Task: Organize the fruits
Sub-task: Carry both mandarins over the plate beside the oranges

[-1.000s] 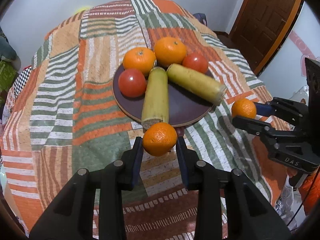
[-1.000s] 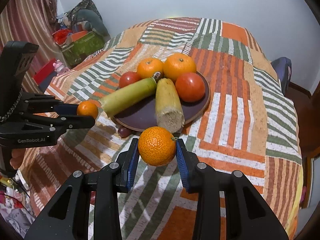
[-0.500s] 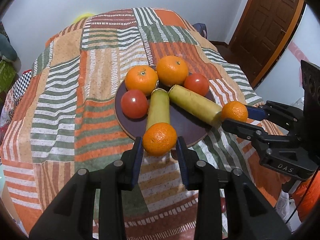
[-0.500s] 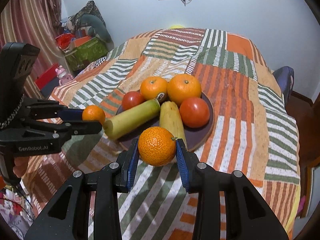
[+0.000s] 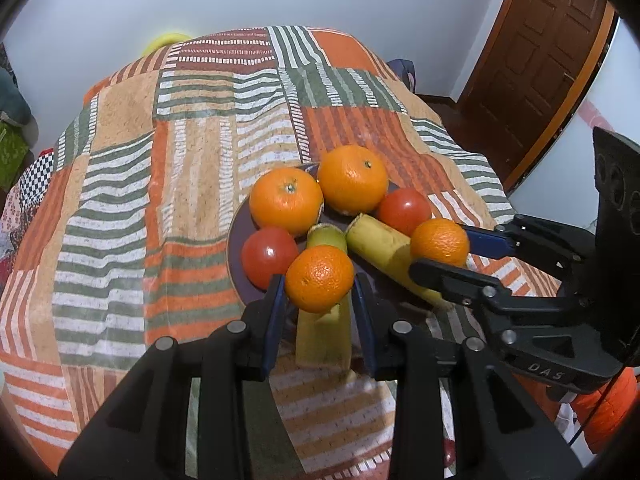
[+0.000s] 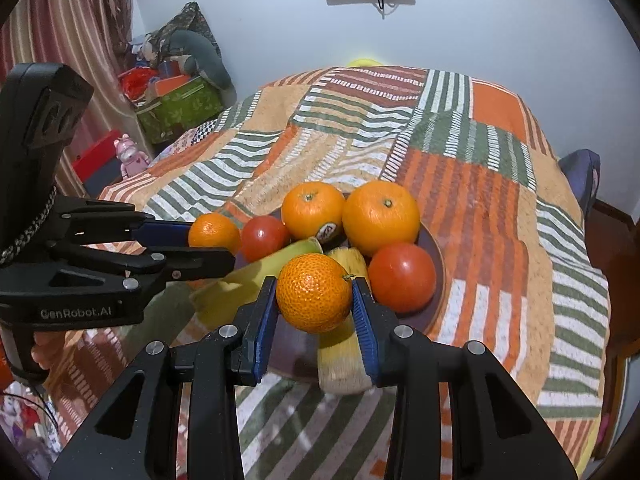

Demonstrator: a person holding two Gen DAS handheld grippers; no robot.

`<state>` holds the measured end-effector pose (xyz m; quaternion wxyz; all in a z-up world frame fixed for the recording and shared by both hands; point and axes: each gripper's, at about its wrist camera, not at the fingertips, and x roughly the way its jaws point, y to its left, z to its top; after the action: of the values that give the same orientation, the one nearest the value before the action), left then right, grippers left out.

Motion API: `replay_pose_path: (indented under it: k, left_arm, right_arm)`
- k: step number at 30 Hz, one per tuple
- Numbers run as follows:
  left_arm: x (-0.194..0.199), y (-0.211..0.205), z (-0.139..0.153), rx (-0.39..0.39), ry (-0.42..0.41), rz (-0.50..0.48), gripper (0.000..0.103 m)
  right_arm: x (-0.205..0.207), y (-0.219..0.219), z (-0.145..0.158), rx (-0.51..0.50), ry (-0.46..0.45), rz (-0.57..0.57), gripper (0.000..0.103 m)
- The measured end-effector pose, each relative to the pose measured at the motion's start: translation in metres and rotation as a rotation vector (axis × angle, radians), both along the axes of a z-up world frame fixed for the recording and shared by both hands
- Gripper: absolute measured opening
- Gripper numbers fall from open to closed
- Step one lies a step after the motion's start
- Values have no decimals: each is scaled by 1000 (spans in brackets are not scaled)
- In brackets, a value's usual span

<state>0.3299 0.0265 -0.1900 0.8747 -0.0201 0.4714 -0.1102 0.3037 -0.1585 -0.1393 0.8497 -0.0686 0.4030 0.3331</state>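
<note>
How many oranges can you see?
4. Two big oranges sit at the plate's far side. The left gripper holds a small one; the right gripper holds another. Others may be hidden.

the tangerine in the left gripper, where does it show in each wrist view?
Left wrist view: the tangerine in the left gripper sits low centre, clamped between the blue pads of the left gripper, in front of the plate.
Right wrist view: the same tangerine is mid-left, at the tips of the left gripper reaching in from the left edge.
Shared landmark: the orange with the sticker on the plate.
</note>
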Motion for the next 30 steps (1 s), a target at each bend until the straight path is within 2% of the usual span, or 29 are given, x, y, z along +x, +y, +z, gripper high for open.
replay_pose_path:
  k: [5,14,30]
  left_arm:
    - [12,2,-3,9,-12,1,33]
    - [35,14,-14,-35,9,27,33]
    - [47,12,-23,-35,5,36,33]
  right_arm:
    - [13,10,-3,-10,-7,12,33]
    - [41,26,-12,-29,-1,26,33]
    - [50,26,-24,-18,23,47,34]
